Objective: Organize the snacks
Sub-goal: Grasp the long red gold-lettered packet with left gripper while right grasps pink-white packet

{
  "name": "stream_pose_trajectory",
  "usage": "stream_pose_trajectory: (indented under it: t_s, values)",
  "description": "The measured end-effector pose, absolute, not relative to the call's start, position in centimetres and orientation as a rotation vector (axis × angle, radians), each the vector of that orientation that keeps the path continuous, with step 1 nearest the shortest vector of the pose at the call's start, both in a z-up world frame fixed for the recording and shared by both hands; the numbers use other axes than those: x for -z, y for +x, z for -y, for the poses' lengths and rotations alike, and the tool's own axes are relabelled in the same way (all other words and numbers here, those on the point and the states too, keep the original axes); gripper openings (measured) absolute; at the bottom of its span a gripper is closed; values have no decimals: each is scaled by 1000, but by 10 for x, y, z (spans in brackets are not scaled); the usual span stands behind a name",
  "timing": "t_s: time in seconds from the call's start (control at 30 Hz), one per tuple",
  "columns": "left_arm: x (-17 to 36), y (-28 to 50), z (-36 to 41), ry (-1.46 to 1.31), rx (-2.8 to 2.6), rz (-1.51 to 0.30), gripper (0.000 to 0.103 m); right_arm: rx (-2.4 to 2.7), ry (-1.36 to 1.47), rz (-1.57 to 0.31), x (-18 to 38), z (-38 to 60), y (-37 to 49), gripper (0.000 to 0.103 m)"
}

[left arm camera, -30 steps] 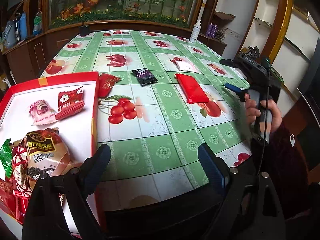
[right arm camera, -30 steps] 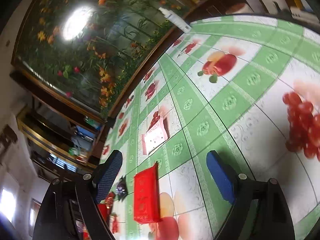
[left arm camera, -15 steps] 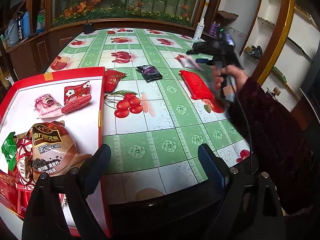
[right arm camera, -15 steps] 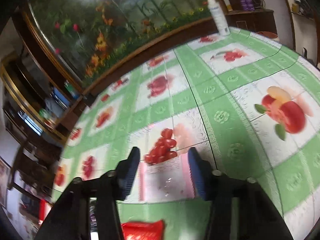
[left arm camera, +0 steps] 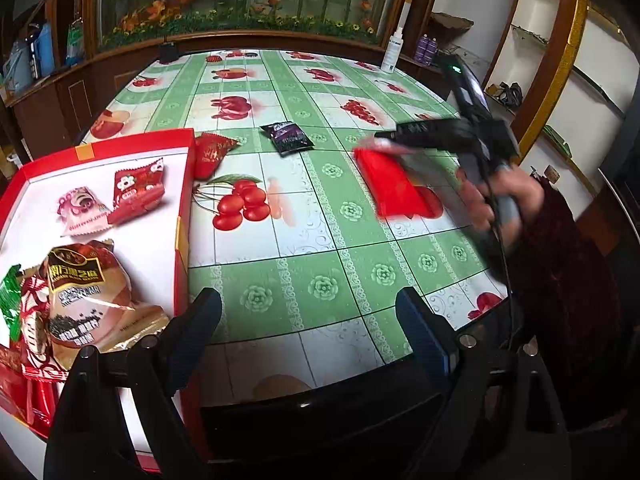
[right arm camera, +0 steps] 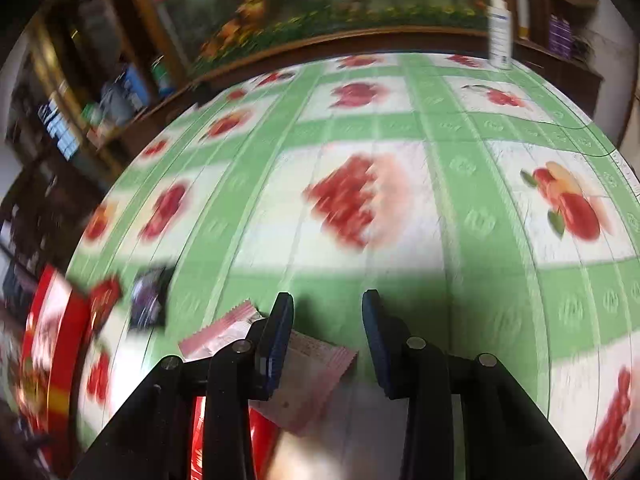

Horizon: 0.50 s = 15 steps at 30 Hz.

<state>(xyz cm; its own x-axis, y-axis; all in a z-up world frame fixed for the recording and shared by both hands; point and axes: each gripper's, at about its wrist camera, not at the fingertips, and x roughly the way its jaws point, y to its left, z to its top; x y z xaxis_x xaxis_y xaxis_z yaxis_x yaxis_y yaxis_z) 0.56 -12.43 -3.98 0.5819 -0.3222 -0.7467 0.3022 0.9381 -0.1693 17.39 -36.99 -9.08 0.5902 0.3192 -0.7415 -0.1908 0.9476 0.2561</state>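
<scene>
Right gripper (right arm camera: 326, 332) is hanging half-open beside the pink-white packet (right arm camera: 304, 372), apparently not gripping. Left gripper (left arm camera: 308, 328) is idling wide open near the red tray (left arm camera: 182, 216), probably waiting its turn.

White spray bottle (left arm camera: 391, 54), purple cans (left arm camera: 425, 48)

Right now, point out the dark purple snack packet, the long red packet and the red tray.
dark purple snack packet (left arm camera: 286, 137), left wrist view, middle of its face.
long red packet (left arm camera: 394, 186), left wrist view, centre of wrapper.
red tray (left arm camera: 182, 220), left wrist view, right wall.
</scene>
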Motion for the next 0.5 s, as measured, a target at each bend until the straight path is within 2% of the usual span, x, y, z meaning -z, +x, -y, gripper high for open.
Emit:
stream_pose_trajectory:
  t_s: [0.1,0.2,0.37,0.5]
  values:
    - [41,6,124,-41,360,-881,89,-466,191,-894,95,355,140,39]
    - [39,5,120,-58,341,-878,89,-555,348,-906,100,364,123,38]
    - [33,0,128,-20,347,-864,89,-489,511,-796,91,406,111,42]
    - [29,2,149,12,401,-881,89,-438,570,-735,91,428,100,61]
